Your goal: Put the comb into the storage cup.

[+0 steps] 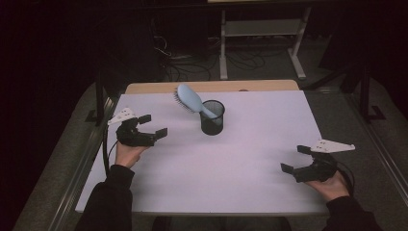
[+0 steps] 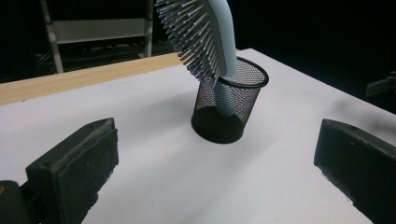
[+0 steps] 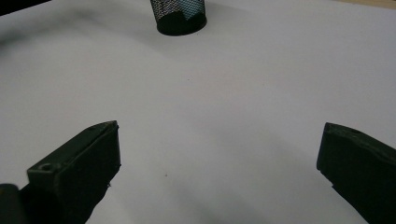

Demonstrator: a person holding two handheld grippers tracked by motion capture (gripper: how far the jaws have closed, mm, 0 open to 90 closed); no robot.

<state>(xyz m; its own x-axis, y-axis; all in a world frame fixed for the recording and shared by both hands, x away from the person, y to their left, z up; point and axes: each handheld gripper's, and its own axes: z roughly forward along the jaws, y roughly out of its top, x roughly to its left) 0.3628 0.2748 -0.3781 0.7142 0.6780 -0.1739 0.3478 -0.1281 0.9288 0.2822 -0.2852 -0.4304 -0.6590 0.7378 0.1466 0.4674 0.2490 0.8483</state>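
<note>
In the high view, a white table (image 1: pixel 240 159) fills the middle of the scene. A black mesh cup (image 1: pixel 212 117) stands on its far half, a little left of the middle. A light blue brush (image 1: pixel 191 100) stands in the cup with its handle down; its head leans out to the far left, above the rim. The left gripper (image 1: pixel 155 126) is at the left side of the table, near the cup but apart from it. Its jaws are wide apart and they hold nothing. The right gripper (image 1: pixel 295 159) is at the near right part of the table, well apart from the cup. Its jaws are also wide apart and empty. A hand holds each gripper from the near side.

In the left gripper view, the two black jaws rise at the left and right bottom corners, far from each other, with bare table between them. The cup (image 2: pixel 230 108) stands beyond them, in the middle. The brush (image 2: pixel 201 35) leans to the left, its bristles face down and left, and its handle is seen through the mesh.

In the right gripper view, the jaws are again wide apart over the white table (image 3: pixel 224 107). The lower part of the cup (image 3: pixel 180 16) is at the far edge, at the top.
</note>
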